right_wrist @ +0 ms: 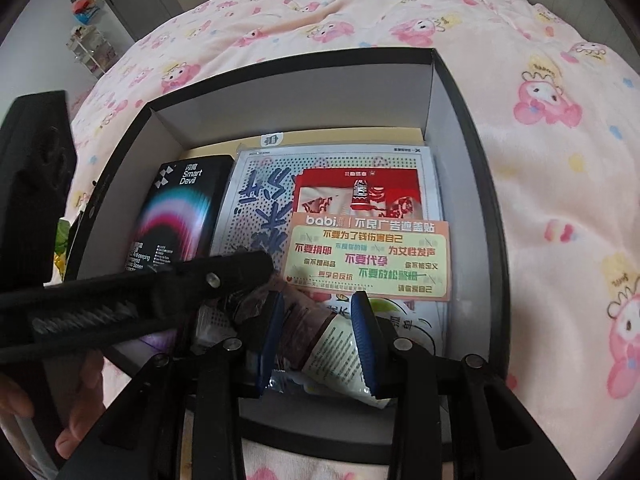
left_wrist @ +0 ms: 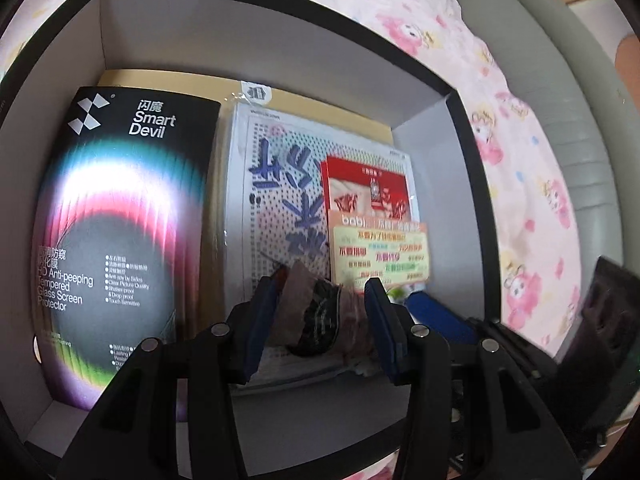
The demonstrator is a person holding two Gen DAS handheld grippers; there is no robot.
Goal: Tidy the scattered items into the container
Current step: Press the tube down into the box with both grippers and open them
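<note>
A black box with white inner walls (left_wrist: 240, 32) (right_wrist: 452, 120) lies on the bed. In it are a black Smart Devil screen protector pack (left_wrist: 120, 208) (right_wrist: 180, 216), a dotted sheet (left_wrist: 280, 184) (right_wrist: 260, 208), a red packet (left_wrist: 368, 188) (right_wrist: 360, 192) and a babi sticker card (left_wrist: 380, 252) (right_wrist: 368, 256). My left gripper (left_wrist: 322, 320) is shut on a crumpled brown packet (left_wrist: 312, 312) just above the sheet. My right gripper (right_wrist: 318, 336) is shut on a brown and white packet (right_wrist: 332, 340), seemingly the same one. The left gripper (right_wrist: 256, 276) reaches in from the left.
The pink cartoon-print blanket (right_wrist: 560, 200) surrounds the box on all sides. A grey padded bed edge (left_wrist: 560, 100) runs along the right. A hand (right_wrist: 76, 400) holds the left tool. Grey cupboards and a small shelf (right_wrist: 88, 48) stand beyond the bed.
</note>
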